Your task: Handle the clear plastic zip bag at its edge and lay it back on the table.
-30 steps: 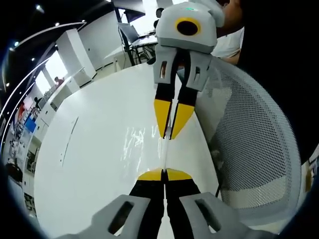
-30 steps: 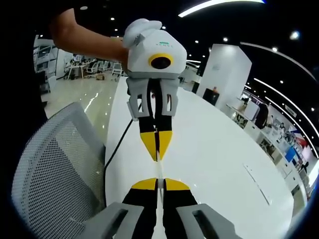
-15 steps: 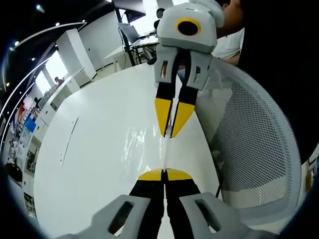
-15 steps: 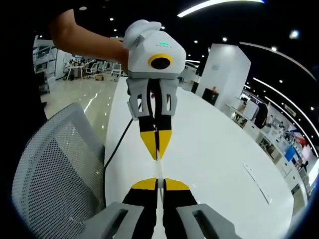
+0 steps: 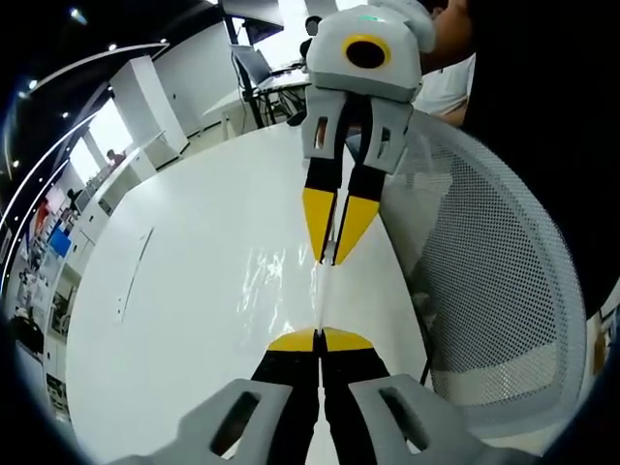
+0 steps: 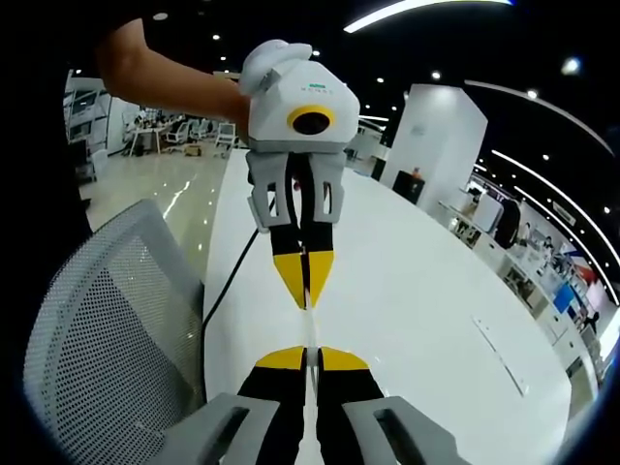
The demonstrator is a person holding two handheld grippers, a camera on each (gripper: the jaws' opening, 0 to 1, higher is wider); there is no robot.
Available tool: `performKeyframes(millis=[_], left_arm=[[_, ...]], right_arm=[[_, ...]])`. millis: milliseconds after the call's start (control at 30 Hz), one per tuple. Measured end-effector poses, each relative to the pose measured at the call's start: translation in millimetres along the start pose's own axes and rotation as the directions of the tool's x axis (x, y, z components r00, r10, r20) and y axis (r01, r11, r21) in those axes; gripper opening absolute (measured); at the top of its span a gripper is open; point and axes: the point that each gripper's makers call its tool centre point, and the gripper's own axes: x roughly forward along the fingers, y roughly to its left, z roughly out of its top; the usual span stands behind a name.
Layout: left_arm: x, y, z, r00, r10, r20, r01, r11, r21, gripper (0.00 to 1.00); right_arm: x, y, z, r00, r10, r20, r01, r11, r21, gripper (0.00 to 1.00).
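The white desk [image 5: 184,320] is the largest thing here, a long glossy top running away from both cameras into an open-plan office with ceiling lights and white columns; in the right gripper view the same desk [image 6: 426,291] stretches to the right. Beside the desk stands a grey mesh office chair [image 5: 494,291], its backrest along the right of the left gripper view and, as the chair [image 6: 107,320], along the left of the right gripper view. A black cable [image 6: 225,281] runs along the desk edge near the chair.

The two tools face each other tip to tip above the desk edge. In the left gripper view the left tool [image 5: 320,339] rises from the bottom with its yellow-tipped jaws pressed together, and the right tool [image 5: 334,254] points down at it from above. In the right gripper view the right tool [image 6: 306,356] has its jaws closed as well, with the left tool [image 6: 304,300] opposite, held by a person's hand [image 6: 276,58] and bare forearm.

The clear plastic zip bag [image 5: 281,281] is stretched between the two tools, each clamped on one end of its edge. It shows as faint glinting reflections over the desk, hard to make out against the white; whether it touches the desk cannot be told.
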Motion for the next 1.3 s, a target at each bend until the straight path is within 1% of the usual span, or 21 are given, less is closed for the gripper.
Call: performKeyframes(millis=[467,867,1300], left_arm=[[-0.3,-2.8,-0.8,1.000,-0.002,-0.001,0.002,1.000,-0.007,0.00],[-0.9,-2.6,-1.4,1.000,-0.005,-0.006,0.005,1.000,-0.005,0.00],[-2.4,-1.2,-5.9,1.000,-0.002,-0.013,0.002,1.000,-0.006,0.00]], right_arm=[[1.1,2.3,0.1,1.000,0.007,-0.001,-0.007,1.000,-0.001,0.00],[-2.3,1.2,-1.8,1.000,0.005,-0.005,-0.005,1.000,0.000,0.00],[-4.7,0.3,-4.5,1.000,0.002,-0.012,-0.002,1.000,0.001,0.00]])
